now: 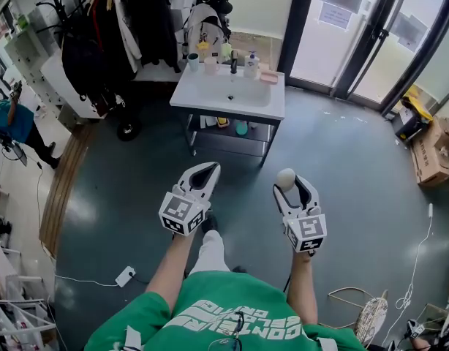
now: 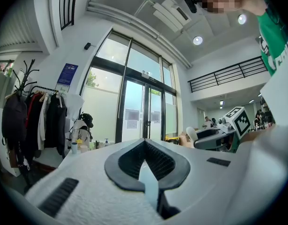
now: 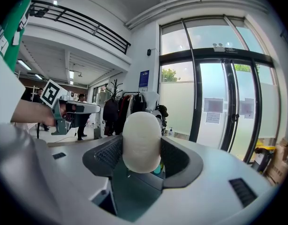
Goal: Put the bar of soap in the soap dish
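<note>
In the head view an oval white bar of soap [image 1: 286,178] sits between the tips of my right gripper [image 1: 288,189], which is shut on it and held over the grey floor. The right gripper view shows the soap [image 3: 141,142] standing upright between the dark pads. My left gripper [image 1: 207,170] hangs beside it, shut with nothing held; its jaws meet in the left gripper view [image 2: 145,144]. A pink soap dish [image 1: 268,77] rests on the back right of a white washbasin [image 1: 265,109] some way ahead of both grippers.
Bottles and a cup [image 1: 193,61] line the basin's back edge by the tap [image 1: 233,66]. A coat rack [image 1: 115,20] stands left of the basin, glass doors [image 1: 356,28] to its right. Cardboard boxes [image 1: 429,156] sit far right; a person [image 1: 16,123] stands far left.
</note>
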A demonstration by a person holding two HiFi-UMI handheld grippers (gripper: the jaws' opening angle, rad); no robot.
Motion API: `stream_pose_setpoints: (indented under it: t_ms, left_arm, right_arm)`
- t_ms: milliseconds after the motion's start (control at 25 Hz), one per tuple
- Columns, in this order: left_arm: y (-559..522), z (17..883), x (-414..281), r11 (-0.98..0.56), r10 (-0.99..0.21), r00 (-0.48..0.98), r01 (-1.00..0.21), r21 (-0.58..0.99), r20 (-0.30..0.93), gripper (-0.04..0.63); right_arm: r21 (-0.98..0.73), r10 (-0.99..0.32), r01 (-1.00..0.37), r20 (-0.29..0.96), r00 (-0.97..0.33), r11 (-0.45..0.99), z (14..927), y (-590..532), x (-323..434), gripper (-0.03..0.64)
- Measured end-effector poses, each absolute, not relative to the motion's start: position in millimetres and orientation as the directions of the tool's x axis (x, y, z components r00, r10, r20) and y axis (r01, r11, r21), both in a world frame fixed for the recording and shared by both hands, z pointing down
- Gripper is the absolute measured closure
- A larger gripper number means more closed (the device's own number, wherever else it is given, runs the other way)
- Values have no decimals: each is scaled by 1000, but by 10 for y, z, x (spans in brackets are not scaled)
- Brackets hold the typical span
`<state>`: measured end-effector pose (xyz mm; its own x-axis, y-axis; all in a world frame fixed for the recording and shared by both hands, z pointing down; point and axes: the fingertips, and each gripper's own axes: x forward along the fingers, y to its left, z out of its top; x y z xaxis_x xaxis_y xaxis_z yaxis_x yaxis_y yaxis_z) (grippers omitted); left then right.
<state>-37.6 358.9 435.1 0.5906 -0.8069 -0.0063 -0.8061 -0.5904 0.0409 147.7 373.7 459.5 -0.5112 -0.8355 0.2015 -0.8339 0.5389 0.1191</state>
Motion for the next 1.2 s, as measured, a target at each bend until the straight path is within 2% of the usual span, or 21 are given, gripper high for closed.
stream_pose_setpoints:
  t_ms: [680,1200]
  left_arm:
    - [1852,4378,-1011,-624,-780,625,-780,47,15,588]
    - [1028,4498,-1606,-642,-763,646,-762,78,23,588]
  right_arm:
    - [103,-845,-854,244,-476,510,4670,2018,929,367]
    - [101,-850,-864,267,-453,493,4744,1201,407,367]
